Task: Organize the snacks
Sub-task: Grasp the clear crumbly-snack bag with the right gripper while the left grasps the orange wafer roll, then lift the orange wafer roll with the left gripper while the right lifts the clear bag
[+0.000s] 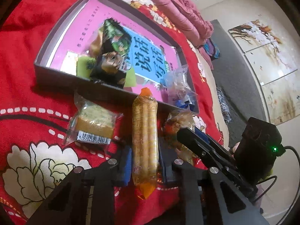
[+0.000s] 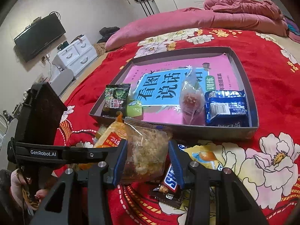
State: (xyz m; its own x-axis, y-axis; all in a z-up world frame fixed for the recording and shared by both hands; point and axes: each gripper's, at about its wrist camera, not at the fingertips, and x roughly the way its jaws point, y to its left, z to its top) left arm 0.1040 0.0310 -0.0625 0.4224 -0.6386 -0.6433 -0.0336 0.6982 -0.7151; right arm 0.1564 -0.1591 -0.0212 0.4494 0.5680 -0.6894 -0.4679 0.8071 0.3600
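My left gripper (image 1: 145, 161) is shut on a long orange snack pack (image 1: 144, 131) that lies on the red bedspread just in front of the grey box (image 1: 56, 75). My right gripper (image 2: 148, 159) is shut on a clear pack of shredded-topped cake (image 2: 148, 150), close beside the orange pack (image 2: 112, 135). The box (image 2: 253, 101) holds a pink book (image 2: 221, 69). On the book lie a green-black packet (image 2: 116, 97), a green jelly cup (image 2: 134, 108), a clear bag with red filling (image 2: 191, 99) and a blue wafer packet (image 2: 226, 108).
A clear cracker pack with a barcode (image 1: 91, 125) lies left of the orange pack. A Snickers bar (image 2: 168, 182) and a yellow packet (image 2: 204, 157) lie under and right of my right gripper. A pink quilt (image 2: 234, 13) is piled behind the box. The bed edge (image 1: 211, 97) drops to a grey floor.
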